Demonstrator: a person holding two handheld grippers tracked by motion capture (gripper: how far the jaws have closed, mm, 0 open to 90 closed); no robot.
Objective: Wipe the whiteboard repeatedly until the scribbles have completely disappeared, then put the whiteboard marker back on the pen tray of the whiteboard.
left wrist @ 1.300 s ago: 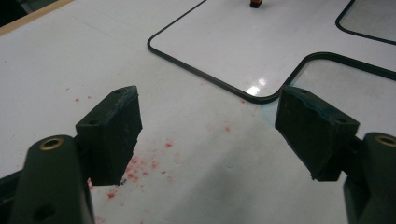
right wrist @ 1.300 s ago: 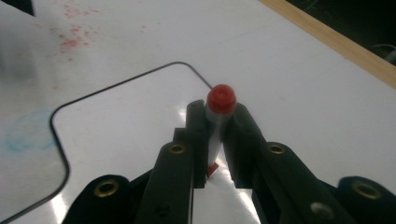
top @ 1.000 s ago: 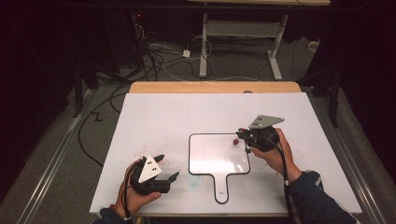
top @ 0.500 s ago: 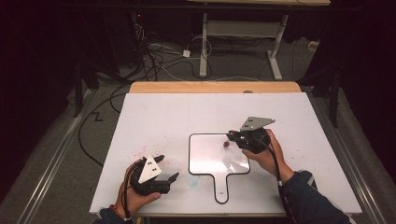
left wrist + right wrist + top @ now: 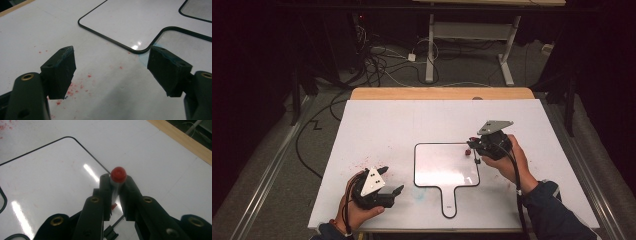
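We see a white table top (image 5: 387, 130) with a light wood strip (image 5: 442, 93) along its far edge. The paddle-shaped board (image 5: 446, 165) is glossy white with a thin black outline. Red specks (image 5: 75, 87) dot the table near left, and a faint blue smear (image 5: 143, 58) sits by the board's handle. The marker (image 5: 118, 175) has a red cap and a grey barrel. Both the left gripper (image 5: 384, 187) and the right gripper (image 5: 472, 145) are black with grey plates on top; brass-coloured screws show on the jaws. The sleeve (image 5: 557, 215) is dark blue.

a dim lab: white worktable (image 5: 387, 125), tangled floor cables (image 5: 382, 65), metal desk frame (image 5: 507, 55)
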